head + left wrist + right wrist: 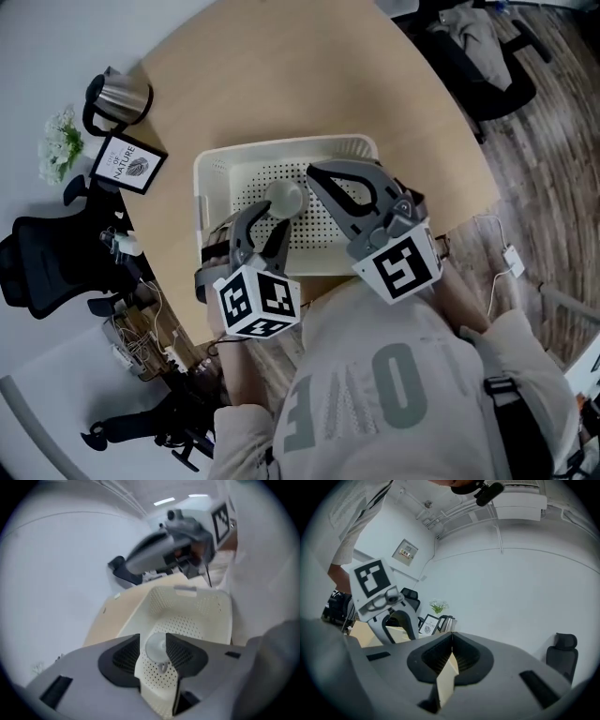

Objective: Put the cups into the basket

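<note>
A white perforated basket (pixel 281 147) stands on the round wooden table (pixel 281 75). A pale cup (pixel 284 199) lies on the basket's floor. My left gripper (pixel 262 225) hangs above the basket's near side, jaws open and empty. Seen from the left gripper view, the cup (pixel 157 646) shows well below and between the spread jaws of the left gripper (pixel 153 641), inside the basket (pixel 213 609). My right gripper (pixel 314 175) hovers over the basket's right part. In the right gripper view the right gripper (pixel 451 635) has its jaw tips together, with nothing held.
A steel kettle (pixel 117 98), a framed print (pixel 128 162) and a small plant (pixel 58 145) sit at the table's left edge. Black office chairs stand at the left (pixel 47 267) and upper right (pixel 487 56). Cables lie on the floor at the lower left.
</note>
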